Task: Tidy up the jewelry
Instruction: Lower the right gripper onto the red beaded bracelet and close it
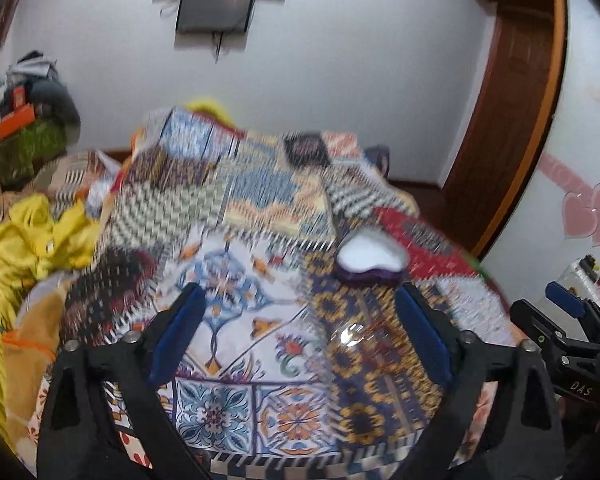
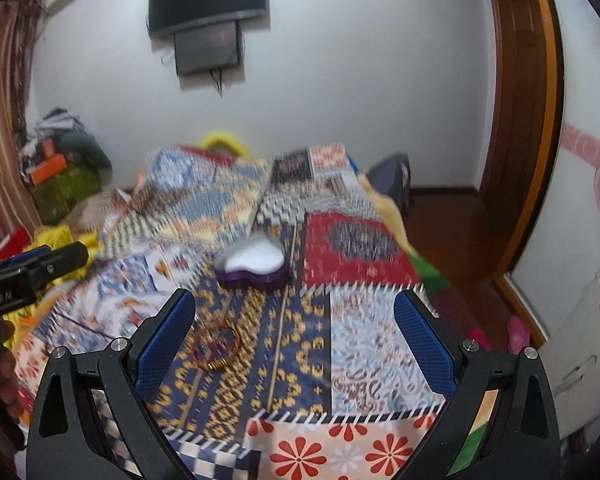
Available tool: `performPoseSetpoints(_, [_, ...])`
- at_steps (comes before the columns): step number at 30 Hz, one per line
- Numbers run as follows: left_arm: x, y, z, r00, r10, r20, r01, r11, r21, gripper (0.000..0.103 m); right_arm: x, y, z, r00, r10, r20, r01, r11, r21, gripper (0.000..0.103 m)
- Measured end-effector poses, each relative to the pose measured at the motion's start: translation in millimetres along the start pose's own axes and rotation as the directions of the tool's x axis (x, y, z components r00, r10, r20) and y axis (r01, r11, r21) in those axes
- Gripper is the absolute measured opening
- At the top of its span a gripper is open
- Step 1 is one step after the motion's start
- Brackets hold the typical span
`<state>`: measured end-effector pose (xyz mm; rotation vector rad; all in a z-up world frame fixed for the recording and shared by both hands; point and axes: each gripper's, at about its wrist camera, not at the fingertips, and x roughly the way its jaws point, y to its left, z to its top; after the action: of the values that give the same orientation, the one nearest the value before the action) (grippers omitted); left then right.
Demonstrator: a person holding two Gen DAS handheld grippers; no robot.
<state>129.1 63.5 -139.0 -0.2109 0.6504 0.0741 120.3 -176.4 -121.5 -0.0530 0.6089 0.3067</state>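
A purple heart-shaped jewelry box with a white lining [image 1: 370, 262] [image 2: 256, 266] sits open on the patchwork bedspread [image 1: 236, 344] [image 2: 372, 356]. A set of red and gold bangles [image 2: 217, 345] lies on the spread in front of the box, near my right gripper's left finger. In the left wrist view they show as a blurred glinting ring [image 1: 358, 334]. My left gripper [image 1: 300, 332] is open and empty above the spread. My right gripper [image 2: 296, 340] is open and empty. Both views are motion-blurred.
Yellow clothes [image 1: 32, 236] are piled at the bed's left. A thin wooden stick [image 2: 282, 320] lies on the spread right of the bangles. A wooden door [image 2: 516, 120] stands at the right. A wall TV [image 2: 208, 0] hangs behind the bed. A white appliance [image 2: 580, 340] stands at the far right.
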Motion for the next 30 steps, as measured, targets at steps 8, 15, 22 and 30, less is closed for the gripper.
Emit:
performPoseSetpoints(8, [51.1,7.6,-22.9,0.986,-0.005,-0.168,0.006,1.000,0.006,0.073,40.7,11.5,-21.6,0.988,0.047,-0.146,-0.054,0.998,-0.043,0.085])
performPoseSetpoints(15, [70.8,-8.7,-25.5,0.976,-0.046,-0.213,0.063,0.995,0.073,0.060,77.5,21.2,-23.0,0.965,0.142,-0.222,-0.158,0.986,-0.057,0.055])
performPoseSetpoints(22, [92.4,-22.3,-28.4,0.958,-0.089,-0.271,0.122,0.987,0.108,0.049,106.1,29.1,-12.3,0.939,0.209,-0.272,-0.243,0.965,-0.098,0.032])
performPoseSetpoints(30, [104.1,-27.0,-31.0,0.946,-0.126,-0.298,0.168,0.978,0.122,0.048,125.7,38.1,-13.8,0.899,0.276,-0.341,-0.332,0.936,-0.118,0.015])
